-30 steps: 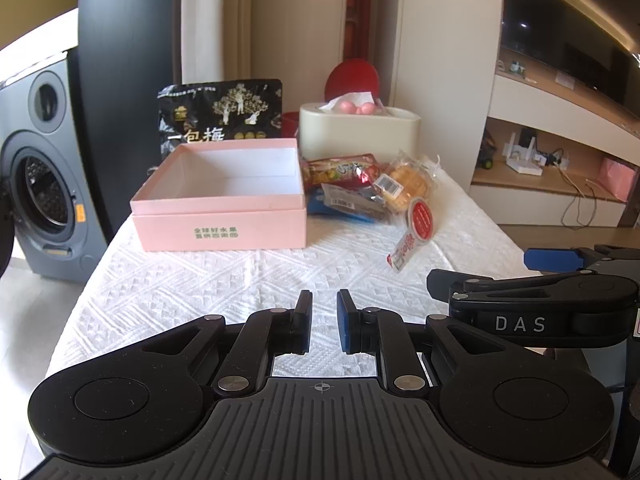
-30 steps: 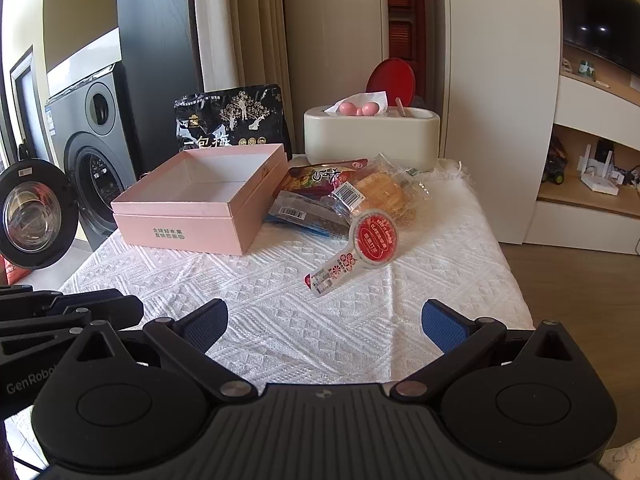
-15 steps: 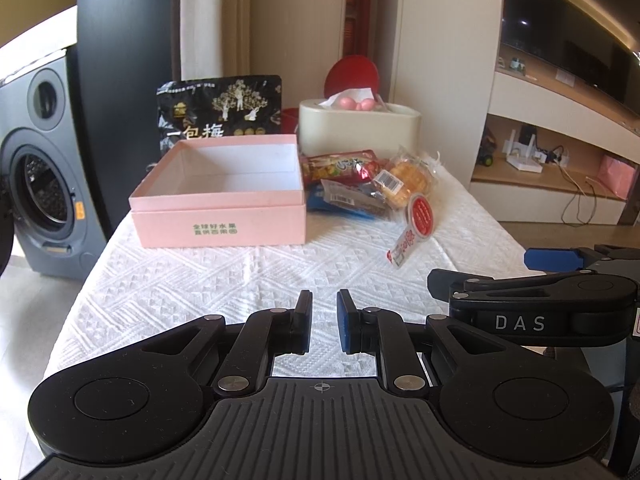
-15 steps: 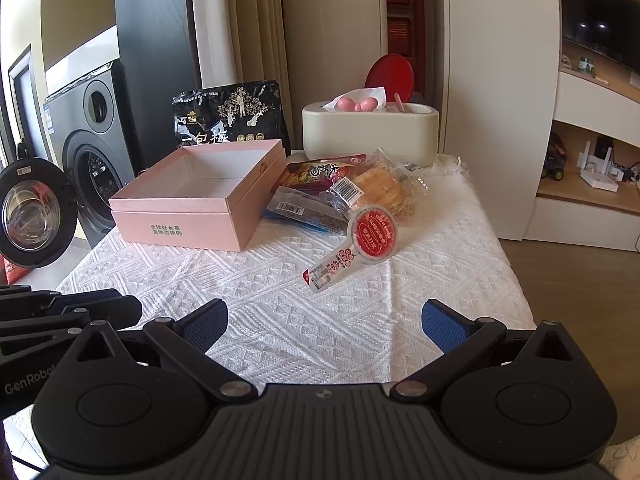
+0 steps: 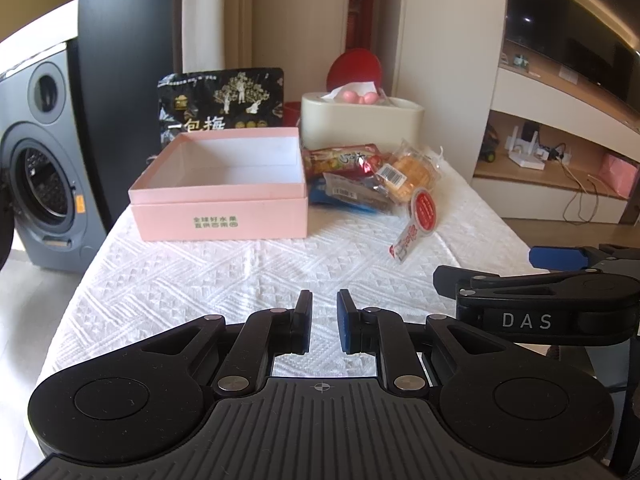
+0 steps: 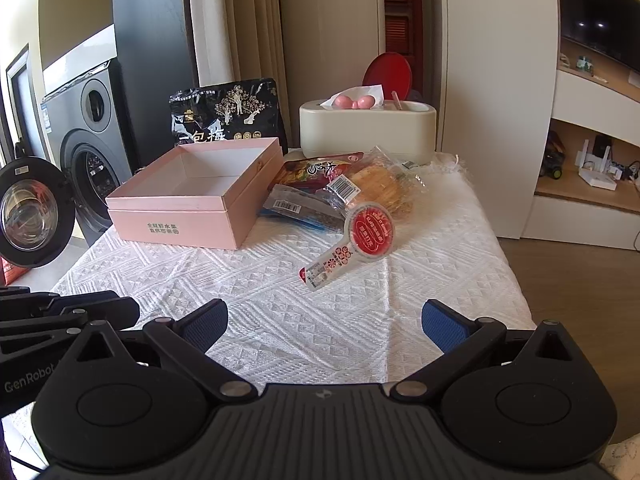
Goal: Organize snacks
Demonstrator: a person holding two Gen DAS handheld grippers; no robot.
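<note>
Both grippers hover at the near edge of the table, snacks untouched, nothing changed from a second ago.

Left gripper pressed nearly together on nothing; right gripper spread wide, empty. Open pink box sits far left on the white tablecloth; snack pile just right of it, the round red-lidded snack nearest. Black bag stands behind the box, cream tissue box far right. Left view shows the right gripper's side at right; right view alone shows the open washer door at left.
</note>
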